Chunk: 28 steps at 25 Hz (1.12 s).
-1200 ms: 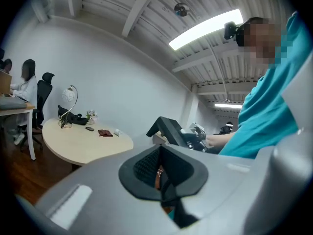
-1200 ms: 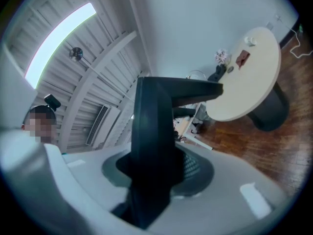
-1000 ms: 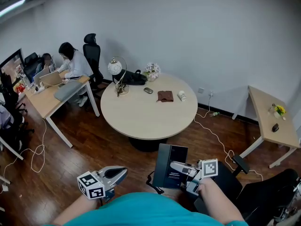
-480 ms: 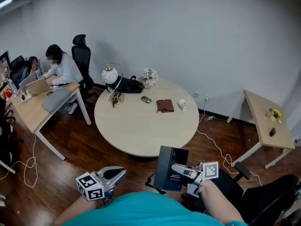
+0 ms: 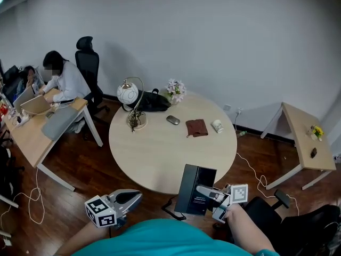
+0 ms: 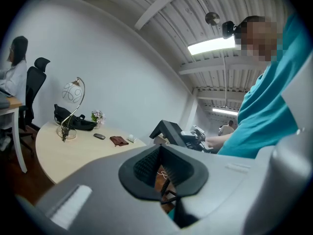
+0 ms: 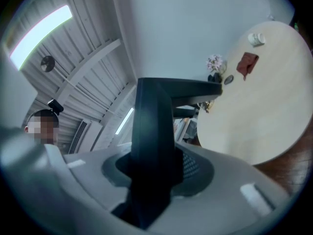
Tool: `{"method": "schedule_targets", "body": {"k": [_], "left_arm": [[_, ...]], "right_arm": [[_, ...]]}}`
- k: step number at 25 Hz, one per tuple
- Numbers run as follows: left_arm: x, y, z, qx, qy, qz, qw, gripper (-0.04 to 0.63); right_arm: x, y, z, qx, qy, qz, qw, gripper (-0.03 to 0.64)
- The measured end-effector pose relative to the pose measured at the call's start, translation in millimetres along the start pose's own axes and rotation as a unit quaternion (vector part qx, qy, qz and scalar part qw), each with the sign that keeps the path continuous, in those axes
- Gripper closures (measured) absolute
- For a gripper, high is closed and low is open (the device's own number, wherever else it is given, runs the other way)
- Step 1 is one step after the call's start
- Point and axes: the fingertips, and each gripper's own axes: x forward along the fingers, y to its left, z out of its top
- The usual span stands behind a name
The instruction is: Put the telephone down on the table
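The telephone point(image 5: 194, 189) is a flat black slab held upright just off the near edge of the round beige table point(image 5: 160, 153). My right gripper point(image 5: 206, 192) is shut on its right side. In the right gripper view the telephone point(image 7: 155, 126) stands dark between the jaws of the right gripper point(image 7: 156, 168), with the table point(image 7: 264, 111) beyond it. My left gripper point(image 5: 133, 197) hovers low at the left over the wood floor, shut and holding nothing. The left gripper view shows the left gripper point(image 6: 164, 168) and, past it, the telephone point(image 6: 168, 131).
On the table's far side stand a globe lamp point(image 5: 130, 103), a black bag point(image 5: 152, 101), flowers point(image 5: 176, 89), a mouse point(image 5: 172, 120), a brown cloth point(image 5: 196, 127) and a white cup point(image 5: 217, 126). People sit at a desk point(image 5: 32, 137) at the left. A small desk point(image 5: 303, 143) and a black chair point(image 5: 277, 217) are at the right.
Both grippers have come forward toward the round table, which now sits closer and lower in the head view. The telephone stays in the right gripper's grip.
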Motion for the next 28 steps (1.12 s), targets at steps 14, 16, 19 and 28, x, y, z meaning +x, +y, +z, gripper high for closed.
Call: {"method": "schedule_targets", "body": {"k": [14,16,19,28], "left_arm": [[94,99,35,-0.022,-0.013,0.093,0.9953,0.591],[111,112,40,-0.024,-0.015,0.100,0.9946,0.591],[126,132,44,-0.053,-0.033,0.112,0.9918,0.591],[150,212,32,-0.054,0.026,0.102,0.9930,0.591]], "right_arm": [[46,-123,115,0.019,0.086,0.036,0.995,0.459],[54,-146,133,0.022,0.094,0.041,0.994,0.459],[69,-175,153,0.039,0.093,0.046,0.994,0.459],[118,-259,199,0.060,0.050,0.023,0.997,0.459]]}}
